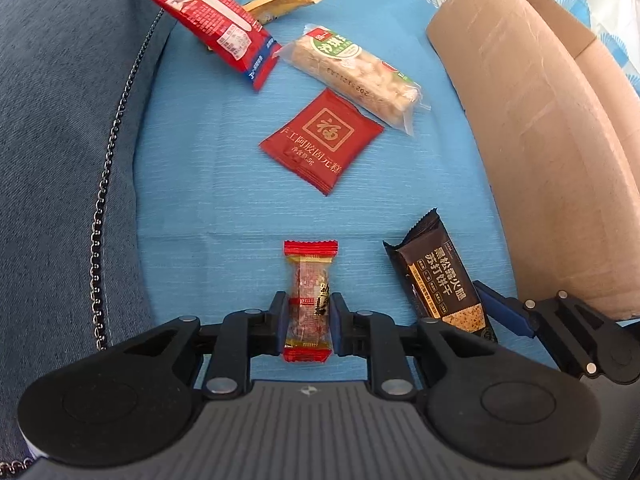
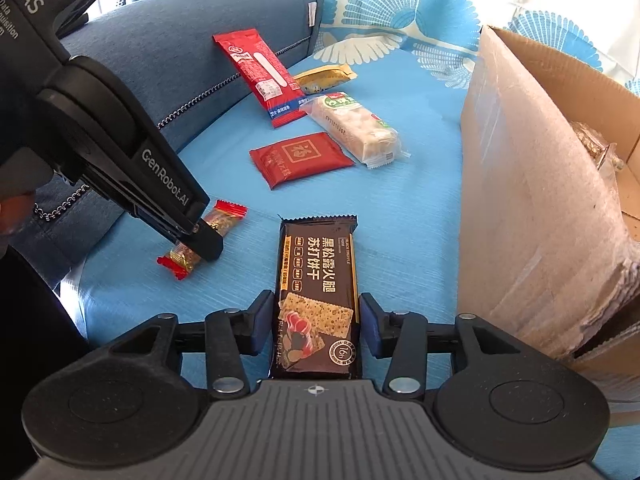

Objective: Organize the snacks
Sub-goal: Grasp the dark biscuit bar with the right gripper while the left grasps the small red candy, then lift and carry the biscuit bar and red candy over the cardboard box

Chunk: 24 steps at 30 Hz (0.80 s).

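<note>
Nearest the left wrist camera, the left gripper (image 1: 308, 326) has its fingers (image 1: 280, 320) clenched on a small red-ended candy (image 1: 307, 300), the pads pressing its narrow clear middle while it lies on the blue cloth (image 1: 208, 184). Just beside it, the right gripper (image 2: 318, 326) straddles a dark cracker packet (image 2: 316, 292); a thin gap shows at each pad, so these fingers look released around the packet and not yet gripping, though the margin is slight. Both packets lie near the cardboard box (image 2: 520, 200), which stands at the right with its top open and something shiny inside. The step in hand appears to be picking up both snacks for the box. To do it well, the right fingers should close squarely on the packet's long edges, low enough to catch the wrapper and gently enough not to crack the biscuits; the left should lift straight up so the slippery candy does not twist out. Further off lie a flat red sachet (image 1: 322, 142), then a pale rice-cake bar (image 1: 352, 76), then a long red packet (image 1: 204, 20) overlapping a yellow wrapper (image 1: 286, 0). A blue sofa arm (image 2: 192, 60) rises beyond them.
</note>
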Tool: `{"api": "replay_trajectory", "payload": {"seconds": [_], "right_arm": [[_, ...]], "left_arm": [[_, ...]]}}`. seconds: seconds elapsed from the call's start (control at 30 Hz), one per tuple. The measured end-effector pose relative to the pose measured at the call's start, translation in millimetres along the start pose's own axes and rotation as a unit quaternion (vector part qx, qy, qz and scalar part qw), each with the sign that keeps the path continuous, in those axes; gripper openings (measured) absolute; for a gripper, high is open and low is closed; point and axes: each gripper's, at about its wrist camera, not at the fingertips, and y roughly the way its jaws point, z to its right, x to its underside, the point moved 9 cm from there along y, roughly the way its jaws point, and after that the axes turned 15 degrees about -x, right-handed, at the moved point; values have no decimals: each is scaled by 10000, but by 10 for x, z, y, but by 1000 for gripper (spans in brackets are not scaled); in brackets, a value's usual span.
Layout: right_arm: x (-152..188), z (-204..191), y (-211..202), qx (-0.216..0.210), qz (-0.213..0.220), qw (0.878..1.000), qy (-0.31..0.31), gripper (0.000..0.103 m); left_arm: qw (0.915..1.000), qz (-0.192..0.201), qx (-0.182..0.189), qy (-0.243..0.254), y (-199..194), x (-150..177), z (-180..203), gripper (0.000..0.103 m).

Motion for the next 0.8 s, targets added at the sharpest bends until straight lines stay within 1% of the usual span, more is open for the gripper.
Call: {"api": "replay_trajectory", "payload": {"seconds": [0.23, 0.3, 0.37, 0.47, 0.6, 0.7, 0.8], "right_arm": [[-6, -5, 16, 42, 20, 10000, -73, 48], [-3, -16, 9, 63, 17, 9999, -150, 46], [2, -36, 0, 74, 11, 9997, -239, 41], [5, -59, -16, 133, 22, 9991, -392, 41], [-27, -55, -66, 211, 174, 9988, -398, 41], [-64, -38, -116, 191, 321, 9988, -321, 41], [-78, -41, -126, 155, 361, 9987, -317, 41]], "left_arm": [[10000, 27, -4, -43, 10, -5, -5, 22], [10000, 48, -32, -36, 5, -5, 0, 21], [10000, 71, -41, -33, -4, -5, 1, 20], [9999, 99, -26, -55, -14, -4, -4, 19], [9996, 249, 32, -152, -81, -18, -21, 19], [9988, 394, 91, -270, -139, -39, -44, 19], [9983, 451, 122, -357, -163, -62, -62, 19]]}}
